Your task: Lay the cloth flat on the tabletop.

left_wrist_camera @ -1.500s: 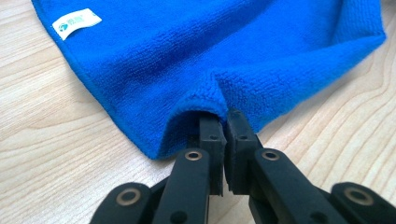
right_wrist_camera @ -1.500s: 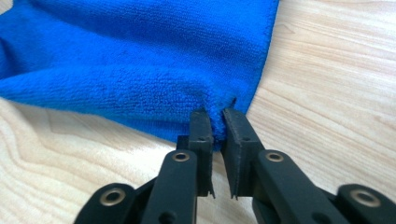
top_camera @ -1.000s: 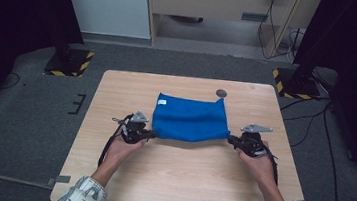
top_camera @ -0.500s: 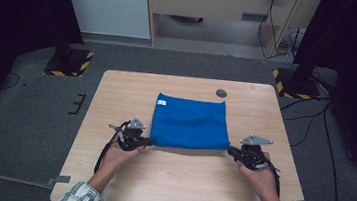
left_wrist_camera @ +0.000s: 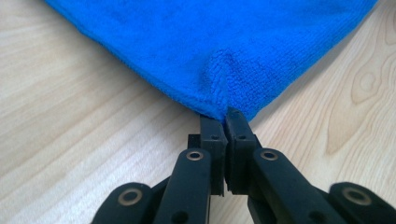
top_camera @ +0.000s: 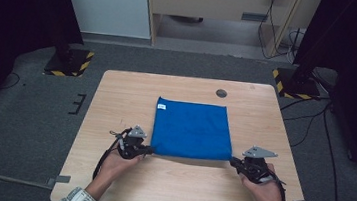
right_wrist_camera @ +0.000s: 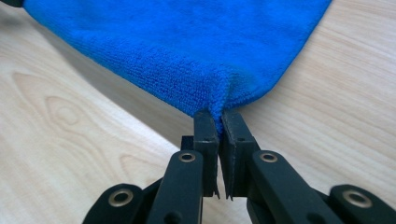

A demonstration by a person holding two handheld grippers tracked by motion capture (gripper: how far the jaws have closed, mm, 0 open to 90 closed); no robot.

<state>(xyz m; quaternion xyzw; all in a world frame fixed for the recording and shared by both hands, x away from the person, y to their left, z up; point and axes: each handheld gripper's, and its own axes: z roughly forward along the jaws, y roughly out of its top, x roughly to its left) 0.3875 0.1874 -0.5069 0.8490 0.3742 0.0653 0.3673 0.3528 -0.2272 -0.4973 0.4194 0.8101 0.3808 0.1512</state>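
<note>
A blue cloth (top_camera: 191,128) lies spread flat in the middle of the wooden table (top_camera: 116,99), with a small white label near its far left corner. My left gripper (top_camera: 149,150) is shut on the cloth's near left corner, where the fabric (left_wrist_camera: 219,60) puckers into the jaws. At the near right corner my right gripper (top_camera: 233,161) is shut on the cloth (right_wrist_camera: 196,51) in the same way. In each gripper view the pinched corner meets the gripper (left_wrist_camera: 226,116) (right_wrist_camera: 219,119) at the jaw tips.
A small dark round hole (top_camera: 221,93) sits in the table behind the cloth. Bare wood surrounds the cloth on all sides. Black stands with yellow-striped bases (top_camera: 70,61) flank the table on the floor, and cables trail at the right.
Both grippers have drawn back toward the person with the cloth's near corners, so the cloth has slid nearer and now lies flatter.
</note>
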